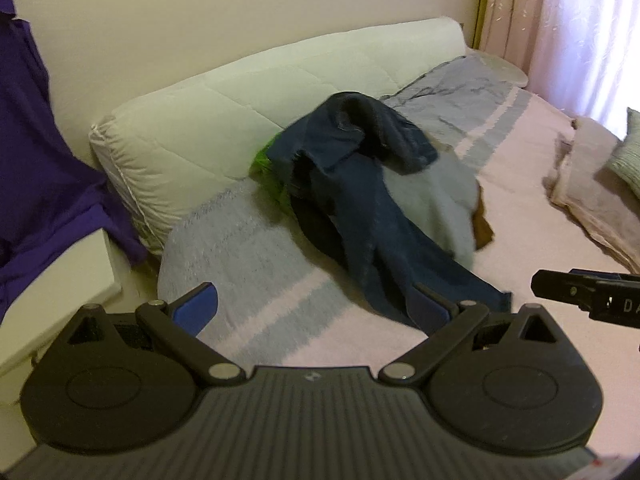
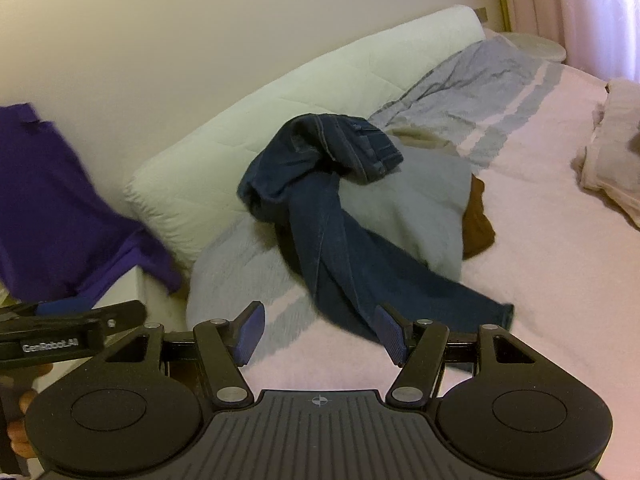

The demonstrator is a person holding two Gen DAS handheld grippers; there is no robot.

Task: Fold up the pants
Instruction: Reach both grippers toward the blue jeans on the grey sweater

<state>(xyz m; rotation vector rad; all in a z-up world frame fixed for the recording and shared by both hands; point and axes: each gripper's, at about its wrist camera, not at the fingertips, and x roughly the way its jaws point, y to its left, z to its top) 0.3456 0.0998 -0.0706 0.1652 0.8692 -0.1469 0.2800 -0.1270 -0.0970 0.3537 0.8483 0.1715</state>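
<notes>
Dark blue jeans (image 1: 360, 208) (image 2: 332, 224) lie crumpled on the bed, on top of a heap of other clothes, with one leg trailing toward me. My left gripper (image 1: 316, 306) hovers open just short of the leg's end; its right fingertip overlaps the hem in the image. In the right wrist view my right gripper (image 2: 320, 328) is open too, its right finger (image 2: 390, 330) in front of the same leg. Neither holds anything. The right gripper's body (image 1: 588, 292) shows at the left view's right edge, and the left gripper's body (image 2: 68, 336) at the right view's left edge.
Under the jeans lie a light grey garment (image 2: 416, 208), a brown one (image 2: 476, 224) and something green (image 1: 266, 172). A long white cushion (image 1: 248, 104) runs along the wall. Purple cloth (image 1: 40, 168) hangs at the left. Pale folded fabric (image 2: 612, 152) sits at the right.
</notes>
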